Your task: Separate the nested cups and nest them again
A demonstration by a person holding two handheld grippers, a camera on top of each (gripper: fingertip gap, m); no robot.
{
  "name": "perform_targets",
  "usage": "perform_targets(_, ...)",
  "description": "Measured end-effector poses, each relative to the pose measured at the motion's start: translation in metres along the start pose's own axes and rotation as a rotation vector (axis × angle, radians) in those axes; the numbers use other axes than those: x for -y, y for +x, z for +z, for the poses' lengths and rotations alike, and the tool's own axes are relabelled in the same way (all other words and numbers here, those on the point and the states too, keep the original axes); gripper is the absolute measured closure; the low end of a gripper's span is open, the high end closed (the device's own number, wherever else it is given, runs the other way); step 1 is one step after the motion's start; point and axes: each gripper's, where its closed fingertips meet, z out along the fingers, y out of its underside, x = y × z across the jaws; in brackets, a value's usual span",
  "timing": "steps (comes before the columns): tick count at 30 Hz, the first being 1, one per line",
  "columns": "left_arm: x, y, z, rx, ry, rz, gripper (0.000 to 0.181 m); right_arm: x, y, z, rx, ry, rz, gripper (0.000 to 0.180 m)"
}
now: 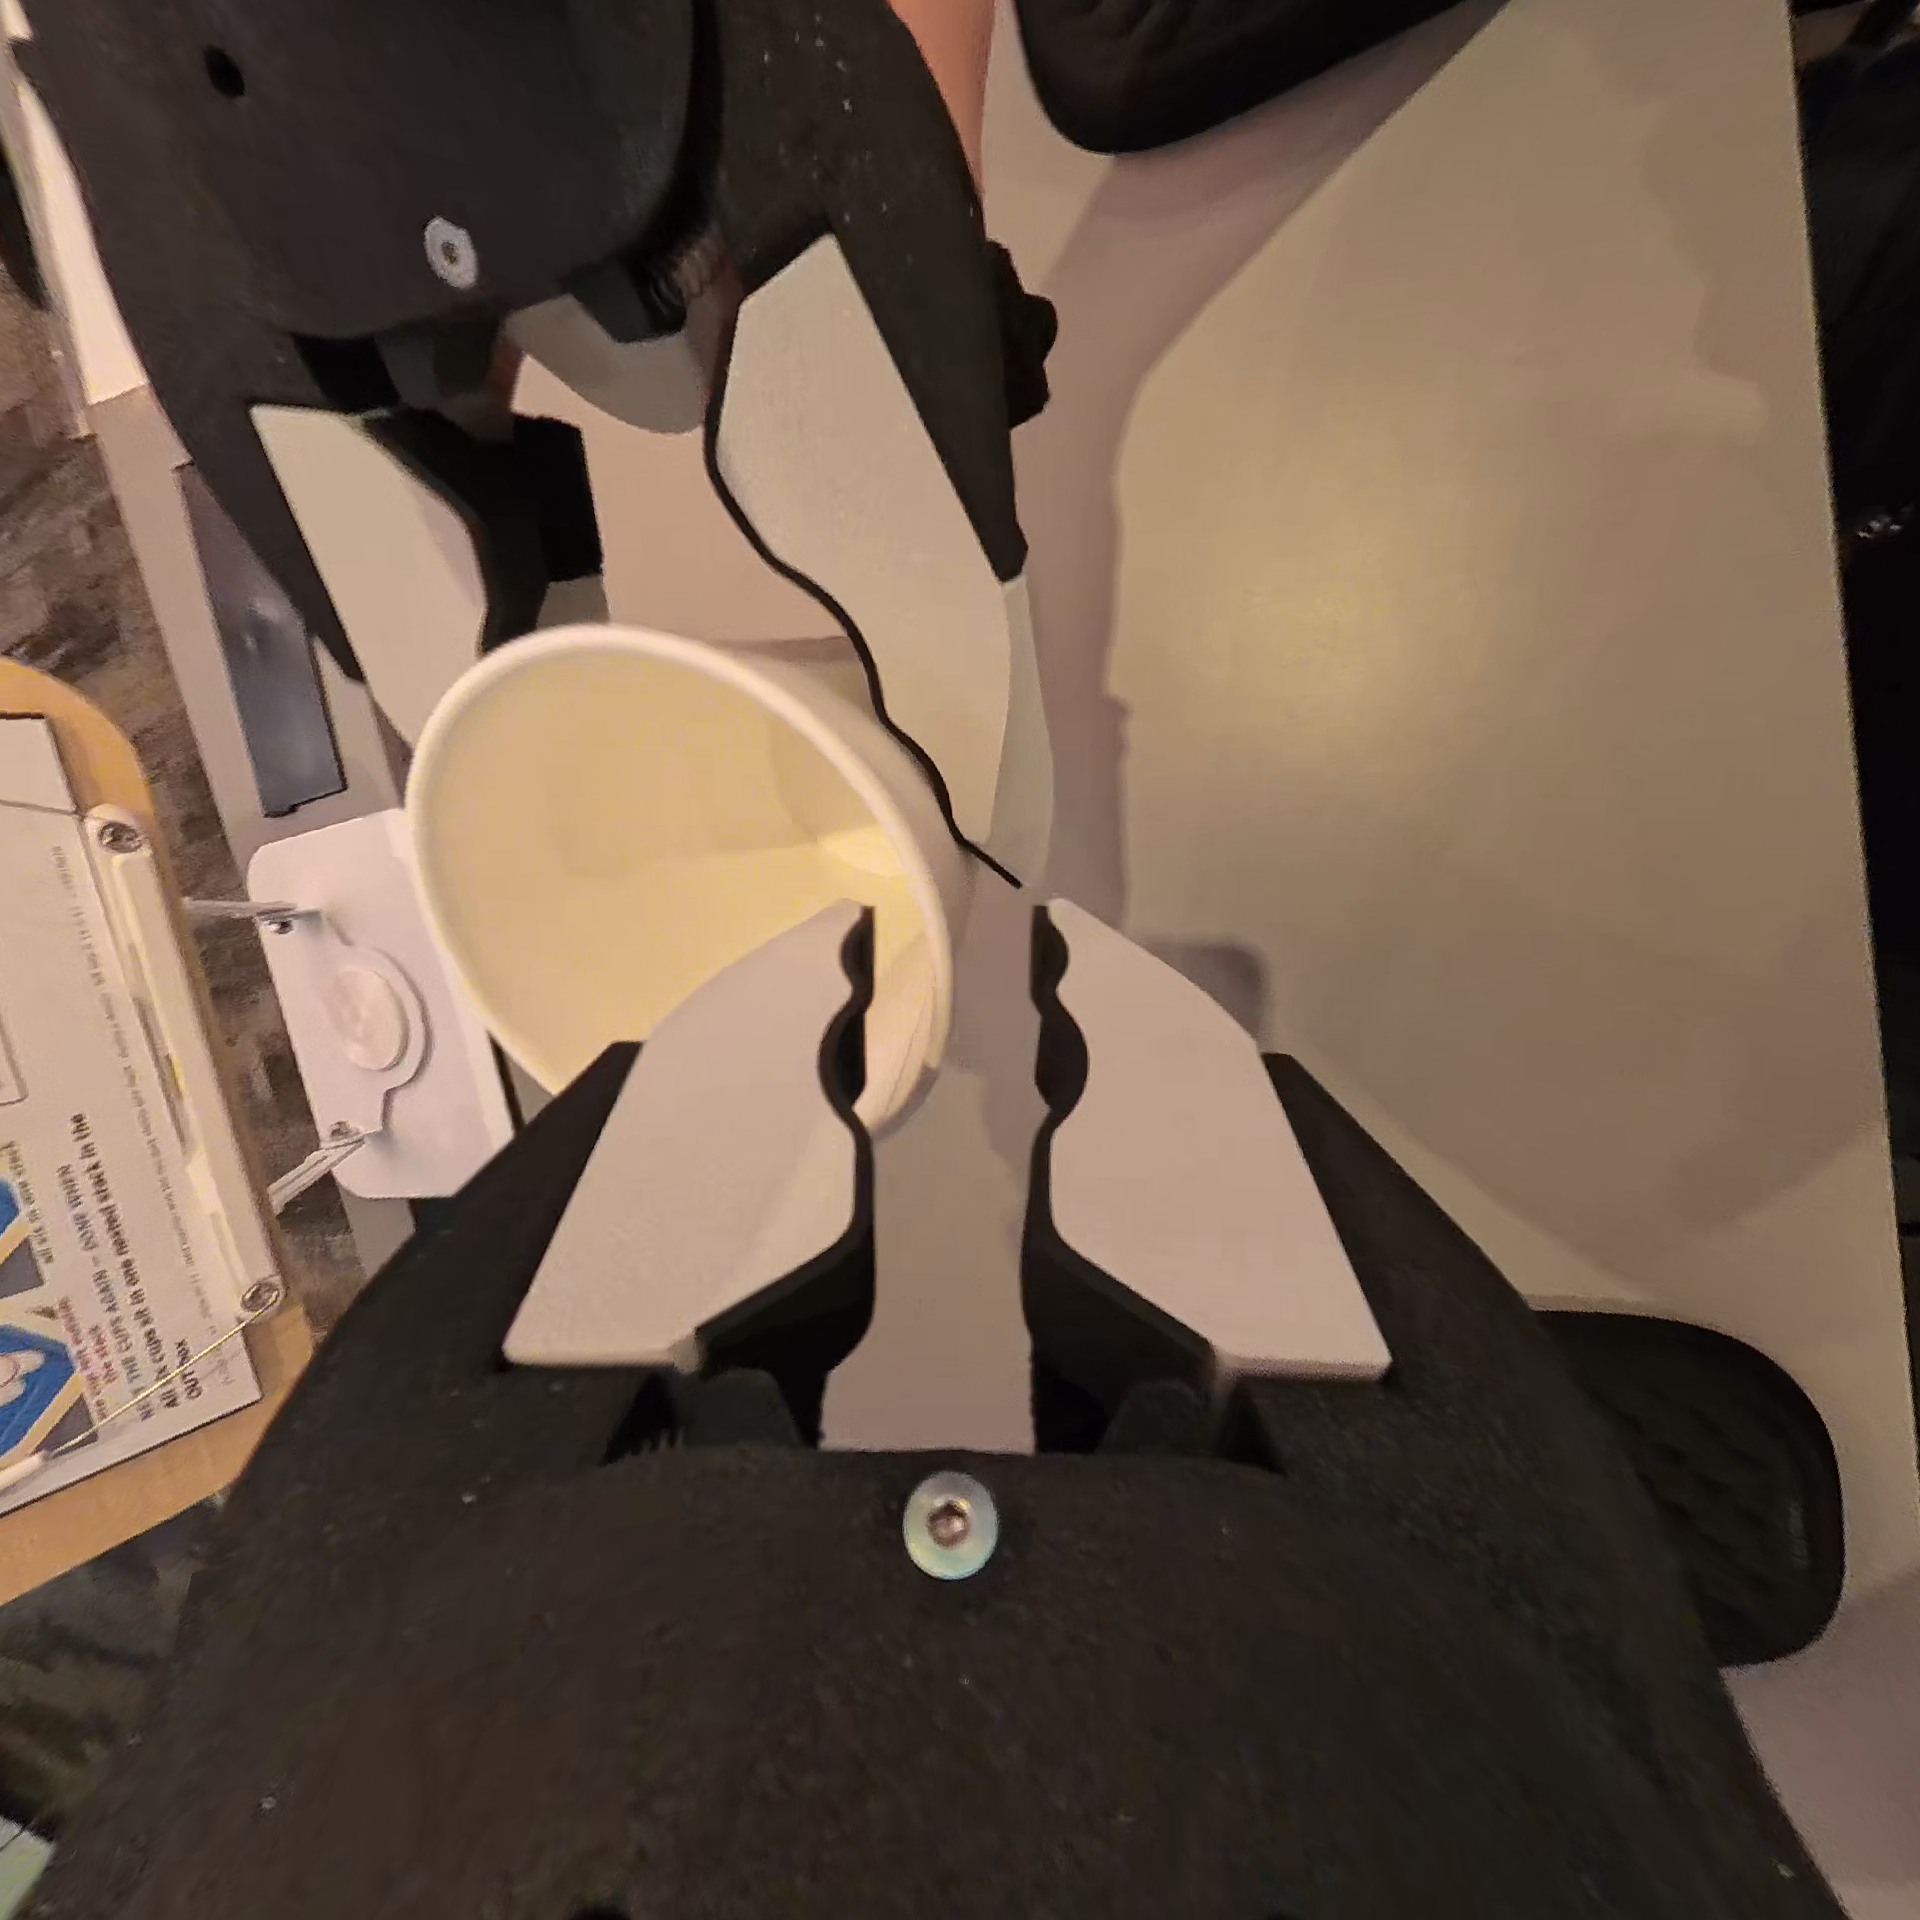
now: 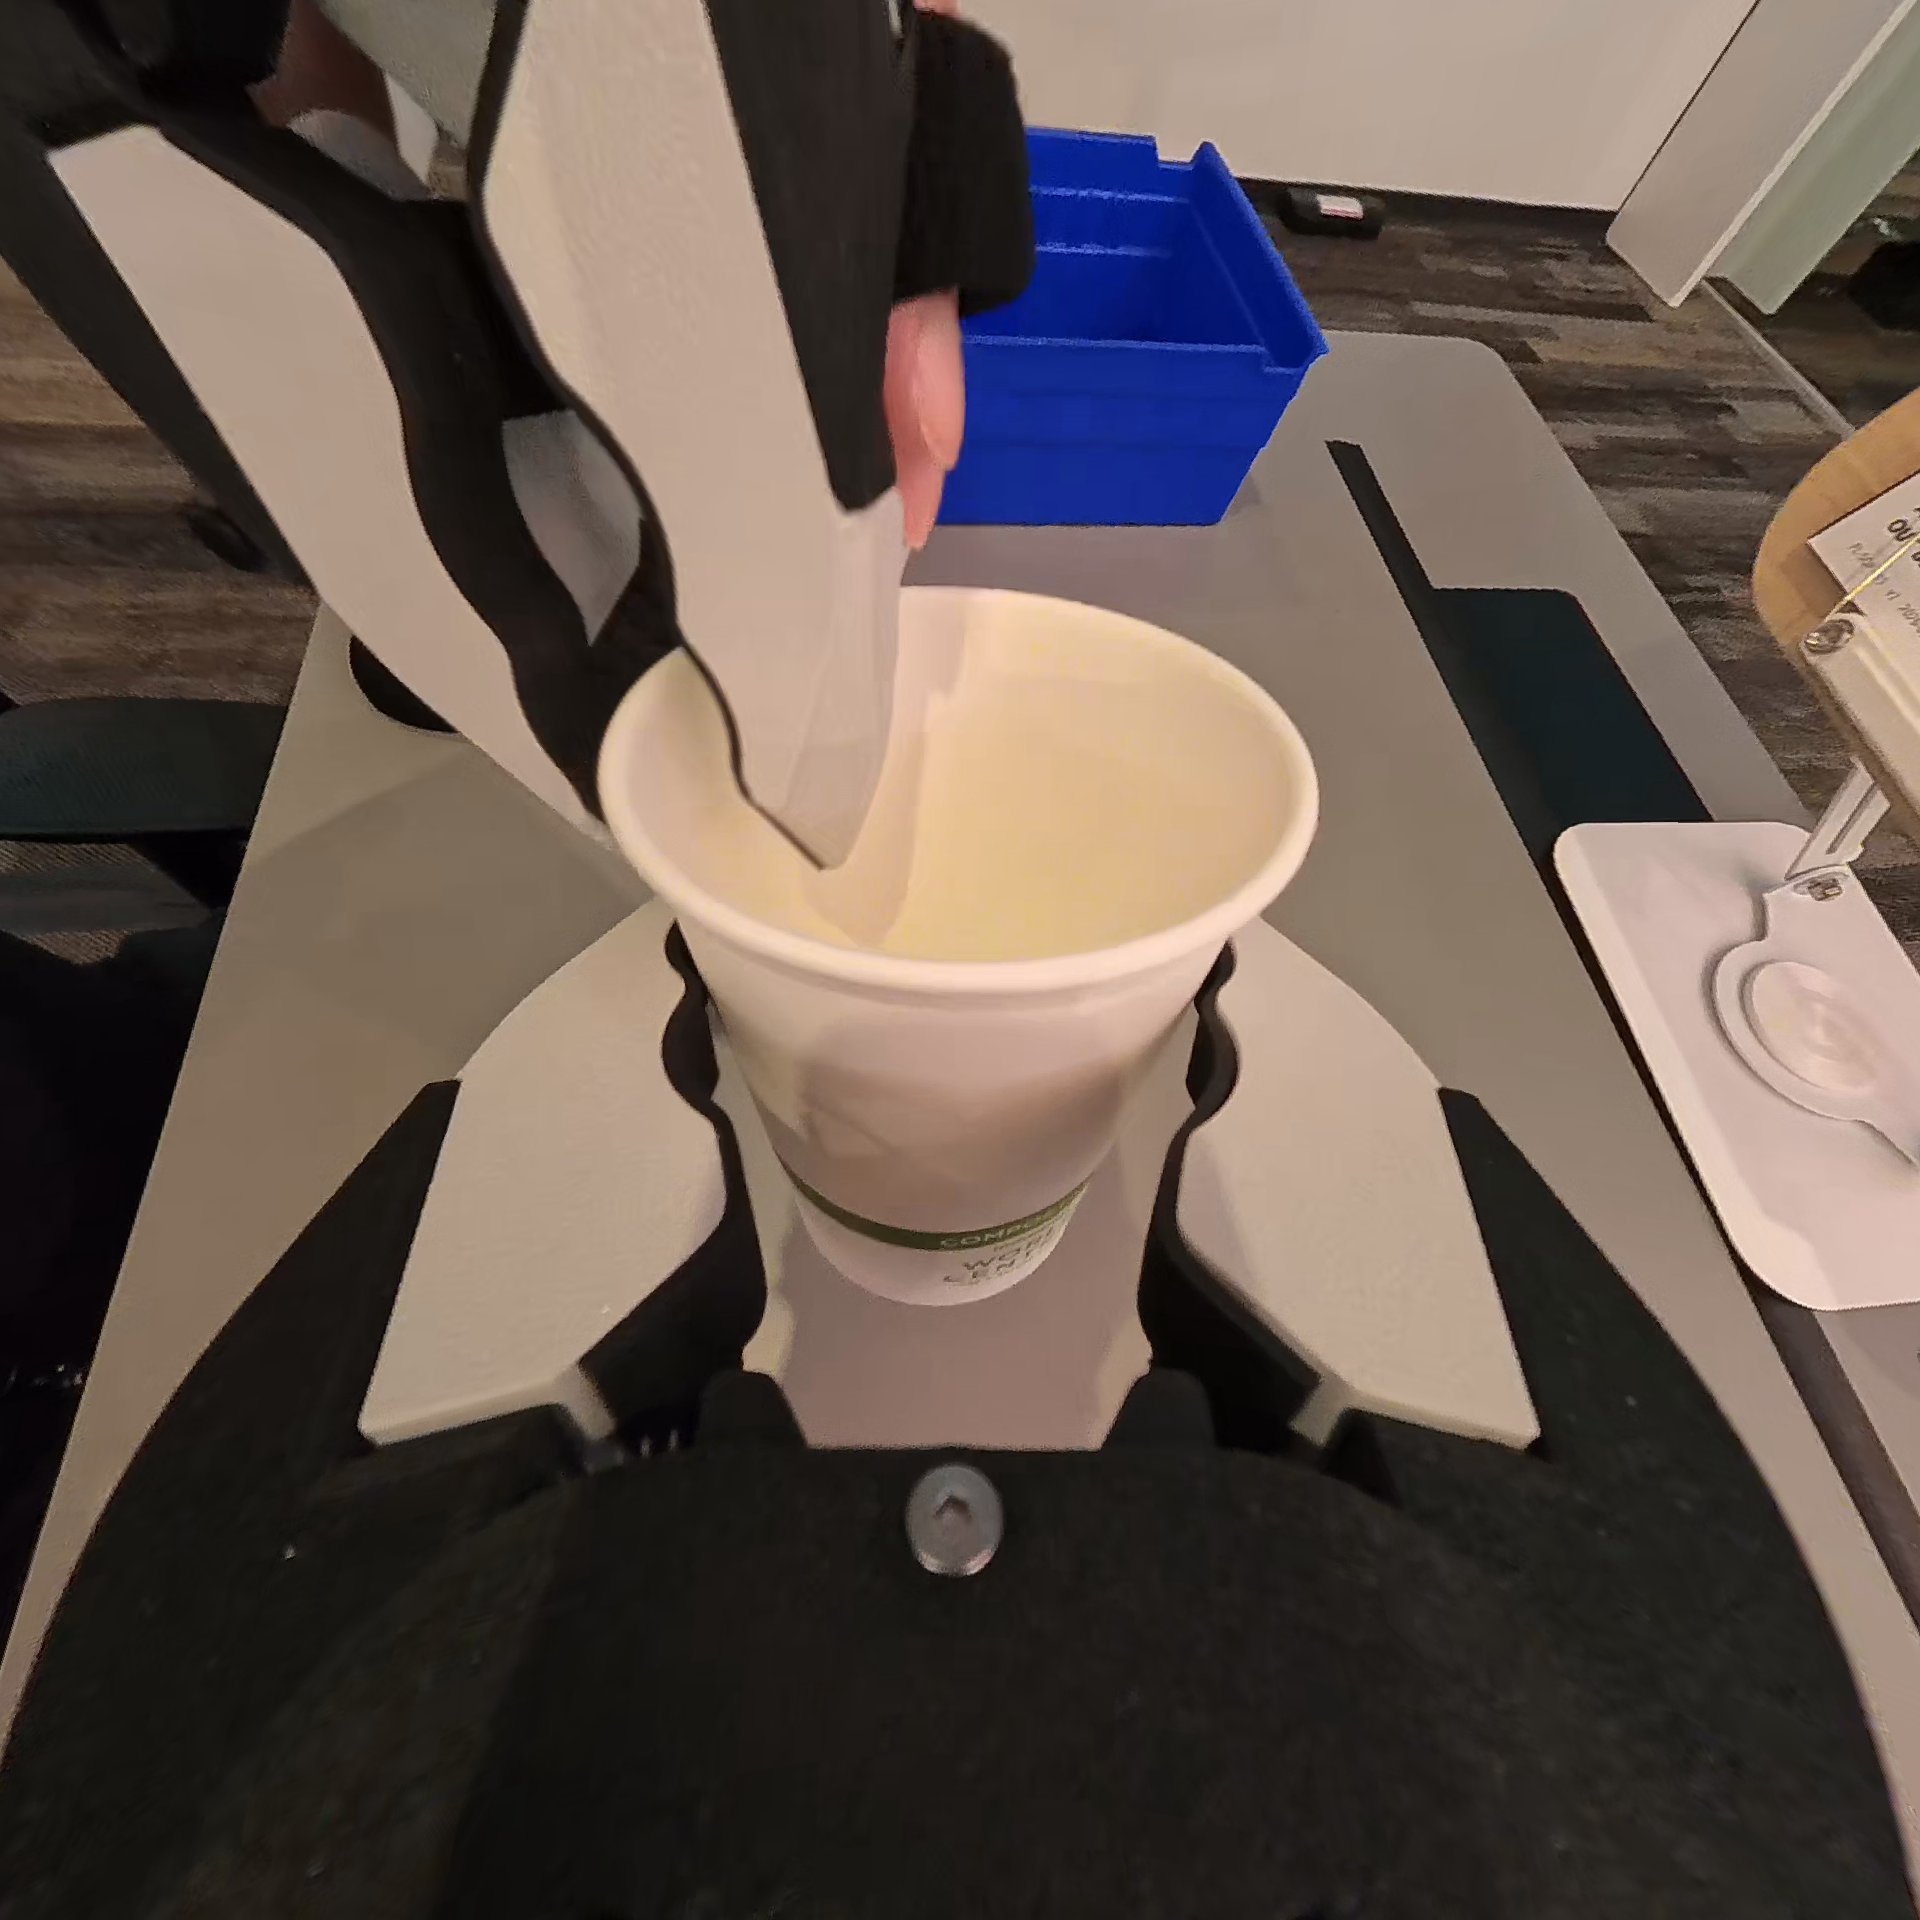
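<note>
A white paper cup (image 2: 1039, 790) with a green band stands upright between the fingers of my right gripper (image 2: 951, 945), which is shut on its sides just under the rim. My left gripper (image 2: 707, 831) comes down from the upper left and straddles the cup's near-left wall, one finger inside the cup and one outside. In the left wrist view the cup (image 1: 623, 862) opens toward me. My left gripper (image 1: 951, 920) has its jaws apart with the rim between them, not pinched. The right gripper (image 1: 748, 758) reaches in from the top. I cannot tell whether a second cup sits nested inside.
The grey table (image 2: 1403, 623) has a black strip (image 2: 1507, 675) along its right side. A blue bin (image 2: 1122, 343) stands at the far end. A white base plate with a stand (image 2: 1714, 1039) lies at the right. A round wooden table with a printed sheet (image 1: 62, 1091) is beside it.
</note>
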Motion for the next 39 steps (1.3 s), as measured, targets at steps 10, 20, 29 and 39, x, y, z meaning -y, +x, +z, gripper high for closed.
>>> perform_targets(10,-0.020,-0.031,-0.044,0.271,0.202,-0.208,0.139,-0.014,0.060,-0.054,-0.181,0.037,0.082,0.090)
perform_targets(20,-0.081,-0.008,-0.037,0.411,0.400,-0.507,0.150,-0.120,0.161,-0.389,-1.352,0.126,0.337,0.090)
perform_targets(29,-0.094,0.003,-0.016,0.359,0.363,-0.545,0.148,-0.206,0.167,-0.438,-1.462,0.136,0.535,0.090)
perform_targets(39,-0.098,0.002,-0.017,0.363,0.362,-0.548,0.148,-0.245,0.179,-0.427,-1.413,0.149,0.632,0.090)
